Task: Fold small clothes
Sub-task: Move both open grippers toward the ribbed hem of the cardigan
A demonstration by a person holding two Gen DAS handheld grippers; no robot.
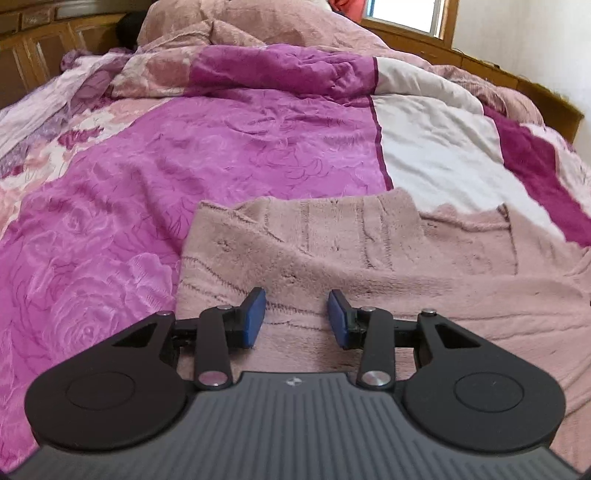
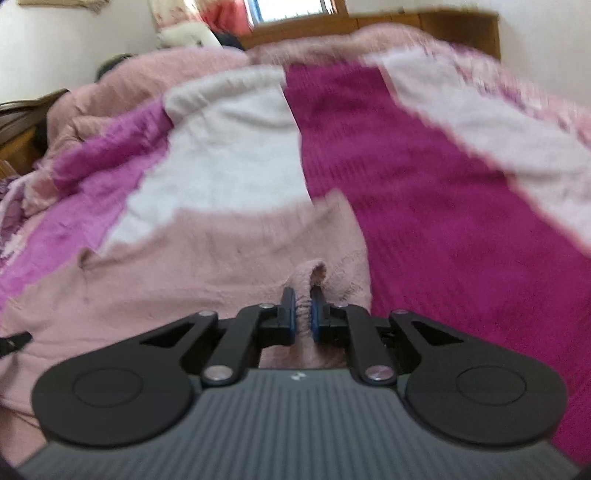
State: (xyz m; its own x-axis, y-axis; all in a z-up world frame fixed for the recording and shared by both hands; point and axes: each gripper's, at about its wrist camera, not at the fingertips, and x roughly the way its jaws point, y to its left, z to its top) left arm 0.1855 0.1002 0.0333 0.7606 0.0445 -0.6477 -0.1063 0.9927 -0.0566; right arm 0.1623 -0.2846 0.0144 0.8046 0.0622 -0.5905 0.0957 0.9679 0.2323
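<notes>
A bed fills both views, covered by a quilt (image 1: 229, 147) in bright magenta with a rose pattern, a white panel and darker magenta bands; a wooden headboard (image 1: 40, 44) is seen at far left, a heap of pink bedding behind, and a window (image 1: 406, 14) at upper right. Spread on the quilt at the near edge is the garment to be folded, a fuzzy dusty-pink garment (image 1: 369, 266) with thin dark stitched lines. In the left wrist view the left gripper (image 1: 297, 317) is held low over the garment's left part, its blue pads parted about halfway, with cloth beneath the gap but nothing pinched. In the right wrist view, which is blurred, the right gripper (image 2: 301, 314) is closed tight on a raised ridge of the same garment (image 2: 184, 280), near its right edge where the dark magenta band begins. The step in hand appears to be taking hold on both sides before a fold. It would be done well if the left pads were lowered onto the cloth and closed on a matching pinch, so that both holds are lifted together and level and the edge is carried over evenly without dragging the quilt.
</notes>
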